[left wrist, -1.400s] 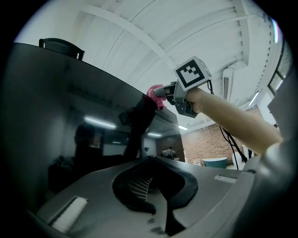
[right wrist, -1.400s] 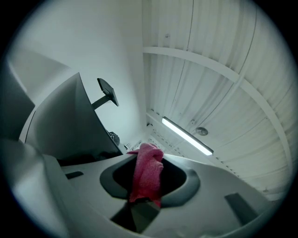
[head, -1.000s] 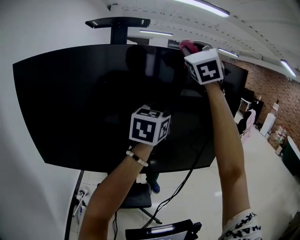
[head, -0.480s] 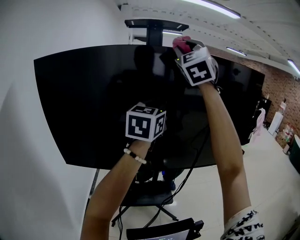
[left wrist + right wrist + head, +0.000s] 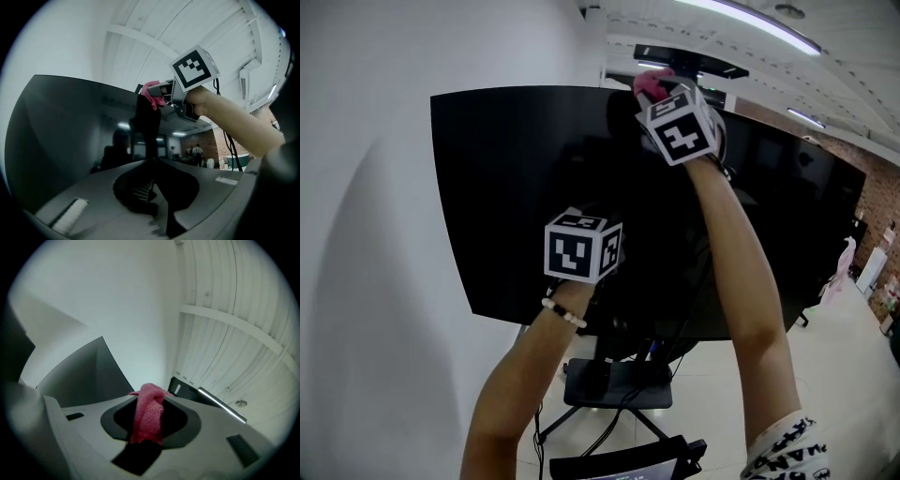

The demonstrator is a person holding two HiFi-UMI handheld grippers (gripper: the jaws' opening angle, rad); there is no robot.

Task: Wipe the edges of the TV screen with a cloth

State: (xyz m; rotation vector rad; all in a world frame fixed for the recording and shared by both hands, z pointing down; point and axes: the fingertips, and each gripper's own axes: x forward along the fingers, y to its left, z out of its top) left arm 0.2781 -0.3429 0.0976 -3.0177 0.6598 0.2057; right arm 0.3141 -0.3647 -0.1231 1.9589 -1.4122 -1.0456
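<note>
Pink cloth (image 5: 149, 413) pinched tight in the right claw (image 5: 660, 91) at the top edge of the TV screen (image 5: 506, 187), left claw (image 5: 152, 199) closed and empty; looks mid-wipe, next it needs dragging along toward the corner.

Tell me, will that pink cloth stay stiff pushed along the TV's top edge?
Probably floppy: the pink cloth bunches in folds between the right hand-held gripper's jaws. Likely light; its knit texture should drag, not slip.

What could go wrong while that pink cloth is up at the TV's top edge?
Little pink cloth shows beyond the right gripper, so its hard jaws might scrape the TV screen. The TV sits on a floor stand; pushing high up could rock it.
</note>
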